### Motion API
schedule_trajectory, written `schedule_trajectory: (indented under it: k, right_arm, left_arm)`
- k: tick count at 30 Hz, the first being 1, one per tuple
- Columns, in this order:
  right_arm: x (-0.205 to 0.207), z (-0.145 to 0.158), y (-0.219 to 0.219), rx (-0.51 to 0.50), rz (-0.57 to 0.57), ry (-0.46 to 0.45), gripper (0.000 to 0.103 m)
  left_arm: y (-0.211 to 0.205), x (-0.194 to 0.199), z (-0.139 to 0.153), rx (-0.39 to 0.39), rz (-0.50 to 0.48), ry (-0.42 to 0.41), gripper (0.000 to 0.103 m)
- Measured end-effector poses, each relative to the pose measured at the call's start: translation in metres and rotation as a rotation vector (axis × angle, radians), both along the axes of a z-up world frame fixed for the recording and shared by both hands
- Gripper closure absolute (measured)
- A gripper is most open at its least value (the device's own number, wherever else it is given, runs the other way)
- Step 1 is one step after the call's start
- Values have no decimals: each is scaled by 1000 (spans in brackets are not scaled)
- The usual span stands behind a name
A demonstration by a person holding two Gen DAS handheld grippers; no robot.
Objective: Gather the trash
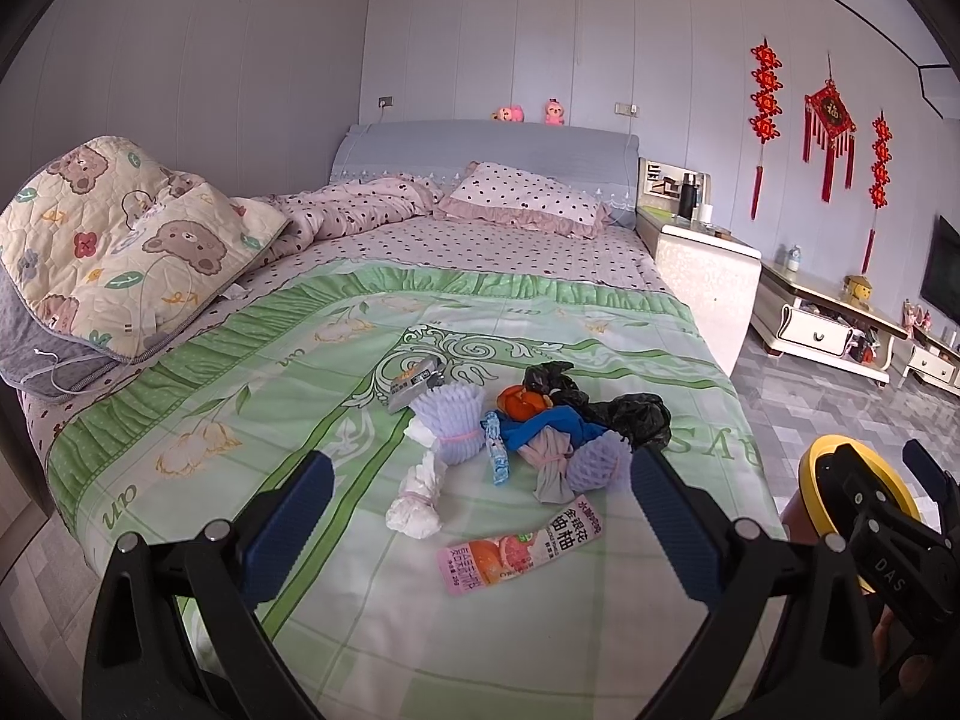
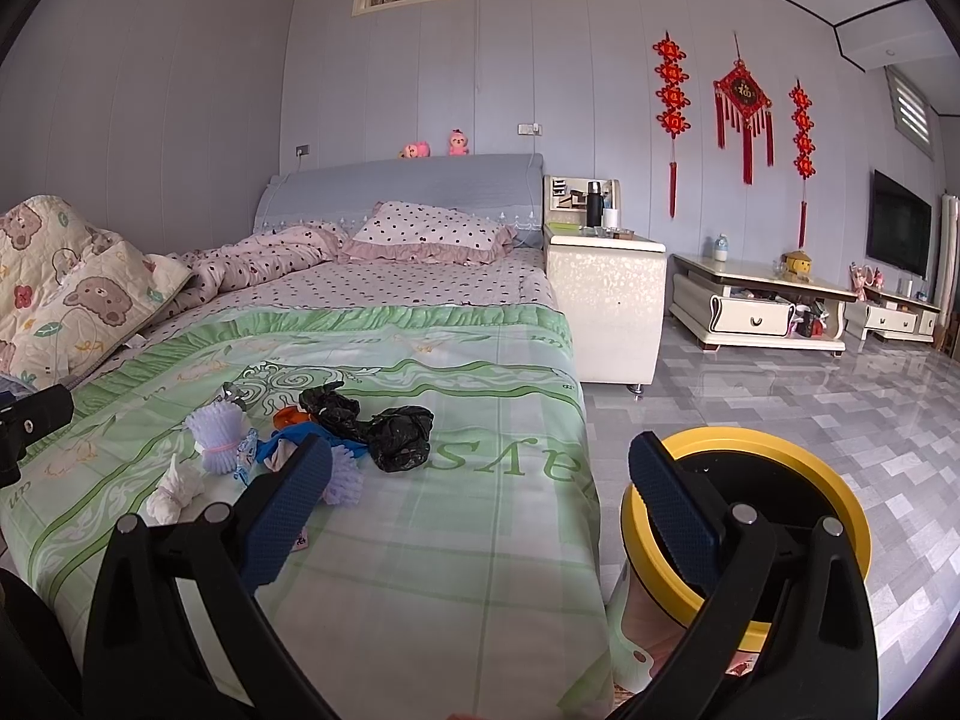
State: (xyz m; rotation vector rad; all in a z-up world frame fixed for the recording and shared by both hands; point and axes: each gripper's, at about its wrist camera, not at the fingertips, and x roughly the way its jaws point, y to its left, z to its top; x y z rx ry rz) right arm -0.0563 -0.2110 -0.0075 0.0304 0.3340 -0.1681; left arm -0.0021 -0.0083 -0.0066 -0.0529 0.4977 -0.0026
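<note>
Mixed trash heap [image 1: 528,438] (foam nets, black bags, wrappers) on green bedspread [image 1: 372,618], near foot edge beside yellow-rimmed bin [image 2: 798,450]. Left gripper [image 1: 480,510], right gripper [image 2: 480,498]: fingers apart, empty, hovering short, likely ready for first pick.

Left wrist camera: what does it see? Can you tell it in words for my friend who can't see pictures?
A pile of trash lies on a bed with a green cover, seen between the open left gripper. Nearest is a pink drink packet, with crumpled tissue beside it. At the right edge, the right gripper is over a yellow-rimmed bin.
</note>
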Motion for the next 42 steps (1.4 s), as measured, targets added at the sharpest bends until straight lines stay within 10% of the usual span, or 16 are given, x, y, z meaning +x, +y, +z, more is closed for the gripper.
schedule_trajectory:
  k: [22,42]
  right_arm:
    - [12,-6,-5,0,-10,29,8]
    - [102,-21,-8,209,249,384,8]
  left_arm:
    - [0,11,-9,16,-25,52,7]
    - [34,72,-68,-45,40,325,7]
